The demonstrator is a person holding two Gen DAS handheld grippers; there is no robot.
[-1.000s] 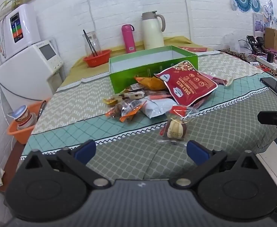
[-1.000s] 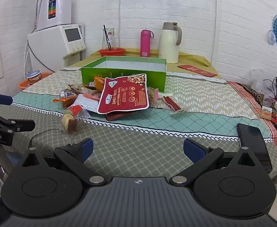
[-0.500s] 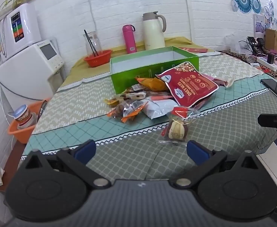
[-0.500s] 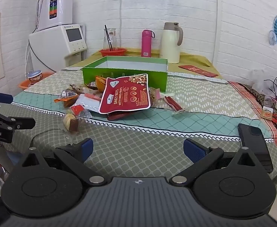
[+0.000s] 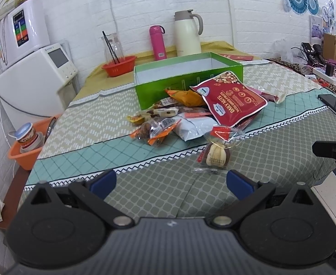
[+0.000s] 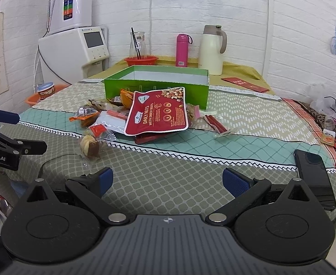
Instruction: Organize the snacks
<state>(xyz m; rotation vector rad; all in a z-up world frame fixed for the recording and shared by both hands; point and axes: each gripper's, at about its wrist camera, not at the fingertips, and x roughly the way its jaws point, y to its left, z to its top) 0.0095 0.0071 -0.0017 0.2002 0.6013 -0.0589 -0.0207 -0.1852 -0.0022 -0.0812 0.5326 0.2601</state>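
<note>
Left gripper [image 5: 171, 181] level over the near edge of the bench [image 5: 271, 151], jaws wide apart, nothing between them. Just ahead of the right-hand blue pad [image 5: 236, 181] lies a clear-wrapped cookie packet [image 5: 216, 154], flat on the cloth, apart from the pad. Beyond it sits the snack pile [image 5: 168, 123]: small orange-trimmed wrappers, a white pouch, and on top a red "Daily Nuts" bag [image 5: 232, 100] leaning against the open green box [image 5: 186, 78]. The box stands farther ahead, inside looks bare white.

Right gripper [image 6: 165, 181] also level and low at the near bench edge, jaws spread wide and holding nothing. Ahead and left of its left pad [image 6: 105, 180] is the same cookie packet [image 6: 91, 146]; the red nuts bag [image 6: 158, 114] is straight ahead, the green box [image 6: 156, 84] behind it. A red stick-snack packet [image 6: 216, 123] lies ahead to the right. A black phone [image 6: 313, 178] rests just right of the right pad. The left gripper's black fingers [image 6: 14, 147] reach in from far left.
</note>
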